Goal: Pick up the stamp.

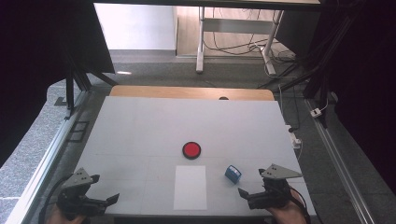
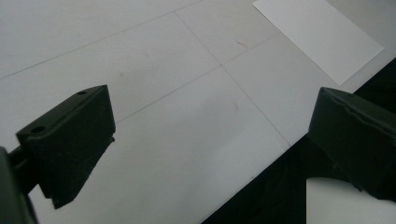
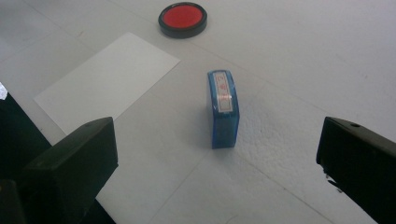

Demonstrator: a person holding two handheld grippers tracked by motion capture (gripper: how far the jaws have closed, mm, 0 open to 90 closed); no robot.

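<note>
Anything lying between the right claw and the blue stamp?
Nothing: bare white tabletop separates the open right claw from the blue plastic stamp, per the right gripper view.

- Your table (image 1: 140, 121) takes the middle of the high view, its far edge toward the top of the frame.
- The round pad (image 1: 191, 150) lies on it just below frame centre.
- The paper sheet (image 1: 190, 186) lies flat directly below the pad, apart from it, reaching close to the table's near edge.
- The stamp block (image 1: 233, 173) stands to the right of the sheet — lower right of the pad, touching neither.
- Your right gripper (image 1: 246, 193) sits at lower right, just below the stamp; in the right gripper view the stamp (image 3: 223, 108) stands between the jaws but farther off, the pad (image 3: 182, 19) at the top, the sheet (image 3: 107, 81) at left.
- Your left gripper (image 1: 112, 199) sits at lower left, well apart from the sheet — which shows at the upper right of the left gripper view (image 2: 317, 35).
</note>
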